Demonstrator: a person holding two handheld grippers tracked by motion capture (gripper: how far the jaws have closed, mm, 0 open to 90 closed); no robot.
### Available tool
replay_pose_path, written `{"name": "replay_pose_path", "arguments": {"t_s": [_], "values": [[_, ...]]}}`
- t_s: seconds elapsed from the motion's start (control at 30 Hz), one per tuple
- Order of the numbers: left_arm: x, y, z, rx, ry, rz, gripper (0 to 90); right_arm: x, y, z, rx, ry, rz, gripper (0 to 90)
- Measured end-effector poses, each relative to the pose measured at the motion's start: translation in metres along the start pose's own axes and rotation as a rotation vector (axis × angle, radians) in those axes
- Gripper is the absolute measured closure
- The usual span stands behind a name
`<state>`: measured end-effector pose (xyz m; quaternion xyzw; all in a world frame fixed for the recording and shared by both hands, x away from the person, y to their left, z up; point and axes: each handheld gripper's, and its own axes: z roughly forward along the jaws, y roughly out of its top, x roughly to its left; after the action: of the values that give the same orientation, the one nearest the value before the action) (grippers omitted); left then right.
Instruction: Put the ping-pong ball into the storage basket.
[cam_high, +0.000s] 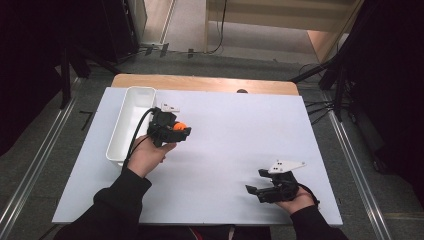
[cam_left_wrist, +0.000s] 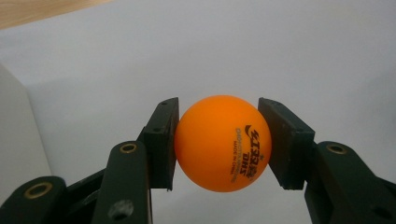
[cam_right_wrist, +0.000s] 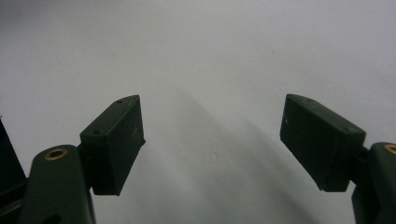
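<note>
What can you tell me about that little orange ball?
The orange ball is small, round and smooth, like a matte plastic table-tennis ball, with dark printed lettering and a logo on one side. It looks whole and undented. The left gripper holds it clear of the white table top, one black pad pressing on each side; nothing else touches it. From above it sits just right of the white bin, near the table's left half.

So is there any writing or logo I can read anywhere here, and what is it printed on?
"DHS", in dark blue beside a small logo, on the round orange plastic table-tennis ball gripped by the left gripper.
"MADE IN CHINA", small, on the same ball beneath it.
One more tiny line on the ball is too small to read.
The long white plastic bin and white table sheet carry no text.
</note>
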<state>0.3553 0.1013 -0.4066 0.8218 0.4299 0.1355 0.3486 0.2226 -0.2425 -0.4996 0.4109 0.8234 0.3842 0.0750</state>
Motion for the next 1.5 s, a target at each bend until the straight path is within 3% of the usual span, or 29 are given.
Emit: {"name": "replay_pose_path", "arguments": {"t_s": [0.27, 0.97, 1.5], "values": [[0.002, 0.003, -0.005, 0.006, -0.025, 0.019, 50.9, 0.0, 0.0, 0.0, -0.001, 0.004, -0.001, 20.4], [0.013, 0.008, -0.015, 0.003, -0.023, 0.024, 50.9, 0.0, 0.0, 0.0, 0.001, 0.004, 0.007, 20.4], [0.03, 0.011, -0.023, 0.001, -0.011, -0.017, 50.9, -0.001, 0.0, 0.0, -0.006, 0.018, 0.017, 20.5]]}}
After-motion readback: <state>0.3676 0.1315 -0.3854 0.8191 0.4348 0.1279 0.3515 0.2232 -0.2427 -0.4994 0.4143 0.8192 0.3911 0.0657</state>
